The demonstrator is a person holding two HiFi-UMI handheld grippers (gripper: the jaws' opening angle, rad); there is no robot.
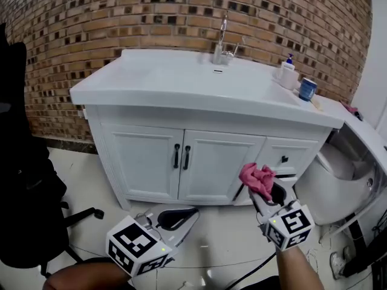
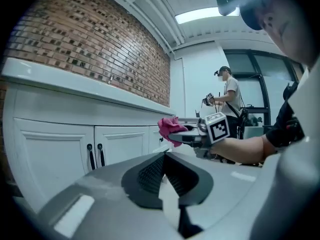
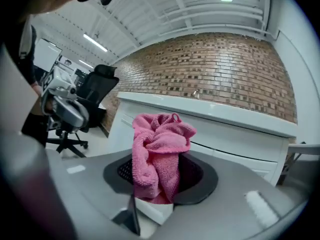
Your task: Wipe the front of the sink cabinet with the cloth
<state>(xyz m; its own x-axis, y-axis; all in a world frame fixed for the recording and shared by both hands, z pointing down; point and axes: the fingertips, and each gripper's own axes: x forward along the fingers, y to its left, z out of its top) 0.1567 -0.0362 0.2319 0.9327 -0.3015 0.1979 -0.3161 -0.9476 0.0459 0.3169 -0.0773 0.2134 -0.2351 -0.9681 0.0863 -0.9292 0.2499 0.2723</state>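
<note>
Right tool (image 1: 266,192) is clamped on the pink cloth (image 1: 257,179), which is bunched upright between its jaws at 4 o'clock in the head view, near the right side of the sink cabinet (image 1: 211,162) front. Left tool (image 1: 183,217), at 6 o'clock, has its jaws together with nothing between them, low before the doors.

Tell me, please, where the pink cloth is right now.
The pink cloth is clamped in the right gripper, at the head view's lower right, in front of the sink cabinet's right side.
</note>
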